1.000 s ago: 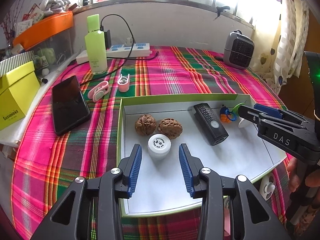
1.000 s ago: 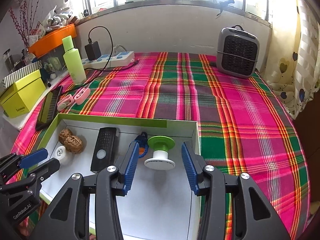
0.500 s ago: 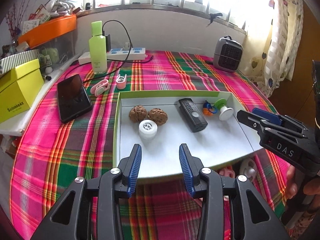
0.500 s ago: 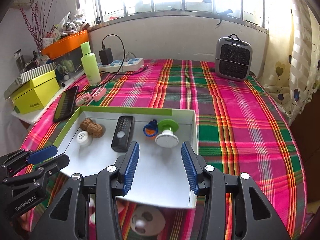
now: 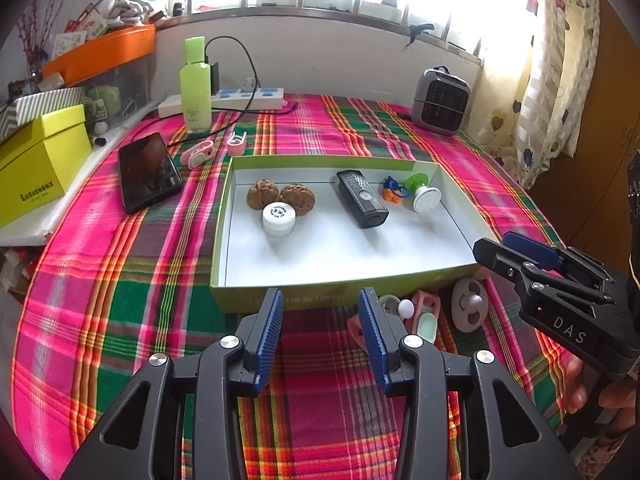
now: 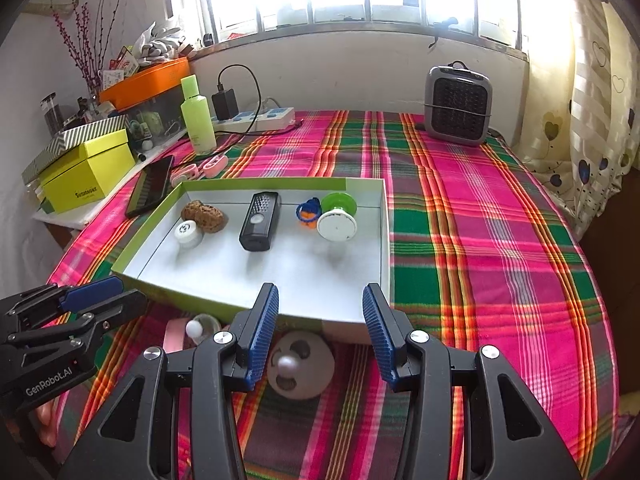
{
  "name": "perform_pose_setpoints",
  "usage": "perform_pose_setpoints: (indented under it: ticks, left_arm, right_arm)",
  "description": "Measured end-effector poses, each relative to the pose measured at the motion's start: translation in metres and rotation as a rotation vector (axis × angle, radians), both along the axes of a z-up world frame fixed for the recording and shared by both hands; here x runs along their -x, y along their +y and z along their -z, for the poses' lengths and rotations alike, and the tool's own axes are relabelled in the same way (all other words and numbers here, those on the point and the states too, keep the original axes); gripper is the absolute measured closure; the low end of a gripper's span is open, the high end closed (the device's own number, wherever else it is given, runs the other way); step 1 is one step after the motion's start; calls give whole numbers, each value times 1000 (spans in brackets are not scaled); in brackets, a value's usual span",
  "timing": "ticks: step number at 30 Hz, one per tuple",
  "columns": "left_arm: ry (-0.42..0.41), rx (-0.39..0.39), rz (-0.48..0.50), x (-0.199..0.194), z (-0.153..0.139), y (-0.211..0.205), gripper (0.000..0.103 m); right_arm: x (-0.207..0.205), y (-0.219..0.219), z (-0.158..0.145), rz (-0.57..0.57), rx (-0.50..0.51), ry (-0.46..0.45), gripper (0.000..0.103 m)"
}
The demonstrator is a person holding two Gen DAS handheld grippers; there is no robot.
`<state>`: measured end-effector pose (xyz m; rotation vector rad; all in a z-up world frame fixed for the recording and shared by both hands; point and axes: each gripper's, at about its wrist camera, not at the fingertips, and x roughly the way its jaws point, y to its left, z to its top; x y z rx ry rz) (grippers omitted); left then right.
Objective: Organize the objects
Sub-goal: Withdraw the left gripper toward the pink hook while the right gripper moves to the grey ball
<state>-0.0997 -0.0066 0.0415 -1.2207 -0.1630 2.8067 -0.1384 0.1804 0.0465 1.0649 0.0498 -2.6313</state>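
Plaid tabletop (image 6: 460,240), window behind. Both tools pulled back from tray (image 5: 460,224) since a second ago: left tool (image 5: 320,320) and right tool (image 6: 320,320) apart, empty. Walnuts, remote, spool inside tray; grey round piece (image 6: 304,364) outside, likely next.

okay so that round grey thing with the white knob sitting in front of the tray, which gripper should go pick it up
Probably the right gripper. It is open, and the round grey piece lies on the cloth almost directly below its fingertips. The left gripper, also open, has it well off to its right, past the pink clips.
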Motion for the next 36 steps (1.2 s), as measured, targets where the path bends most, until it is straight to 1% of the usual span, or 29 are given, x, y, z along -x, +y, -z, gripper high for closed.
perform_pose_setpoints:
  ticks: [2,3,4,6,12,20,25,36]
  left_arm:
    - [3,-17,8,-4,1,1,63]
    - [0,-25,15,-5,1,2,59]
    - [-3,-31,19,-6,2,4,57]
    - [-16,-44,33,-7,6,8,57]
    - [-42,-65,51,-8,13,17,56]
    - [-77,-77,39,-1,23,20,56]
    - [-80,-89,35,1,24,20,55]
    - [-78,-100,35,1,25,13,55]
  right_arm:
    - [-5,3,1,2,5,0,58]
    - [-7,4,2,5,10,-3,58]
    - [-10,6,3,8,18,-5,58]
    - [-14,9,4,4,29,-9,58]
    - [-23,13,9,-1,28,-18,58]
    - [-20,15,20,-12,30,-54,58]
    - [-17,14,22,-26,50,-69,58]
    - [-14,6,27,-54,43,-92,58]
